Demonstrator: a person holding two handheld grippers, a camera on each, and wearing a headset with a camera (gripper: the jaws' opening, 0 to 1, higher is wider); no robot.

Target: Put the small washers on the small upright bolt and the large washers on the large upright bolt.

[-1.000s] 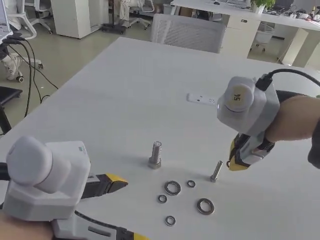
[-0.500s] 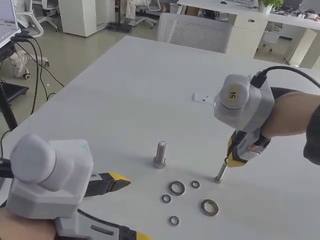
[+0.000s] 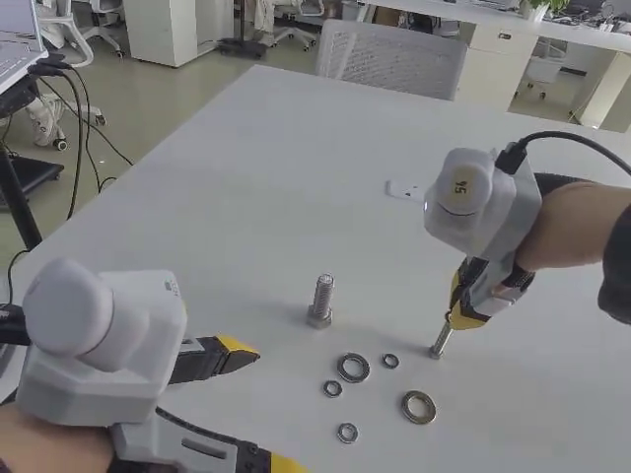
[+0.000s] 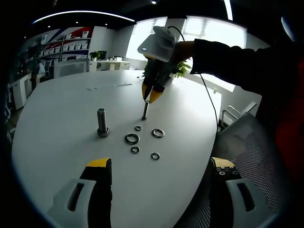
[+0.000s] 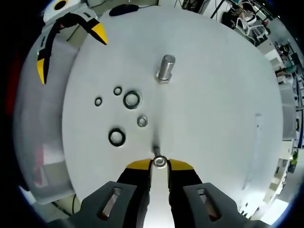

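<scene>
at a white table (image 3: 246,177), the right gripper (image 3: 461,317) was clenched on the upper end of the small bolt (image 3: 440,341). the bolt stood on the table top with its long axis near vertical, its top end pointing up into the jaws. from the head view it seemed to lean slightly toward the gripper, while the left gripper view showed it straight. the right gripper view looked down along the bolt's axis, with its round end sitting between the two yellow jaw tips.

to the small bolt's left, as the person saw it, the large bolt (image 3: 321,301) stood on its hex head, threaded shank pointing up, apart from both grippers.

five washers lay flat on the table top, in front of and between the two bolts. there were two large washers (image 3: 353,368) (image 3: 418,406) and three small washers (image 3: 390,361) (image 3: 333,388) (image 3: 347,432). the nearest small one lay just beside the small bolt's foot.

the left gripper (image 3: 256,406) hung low at the person's near left, jaws spread wide and holding nothing, apart from the washers.
</scene>
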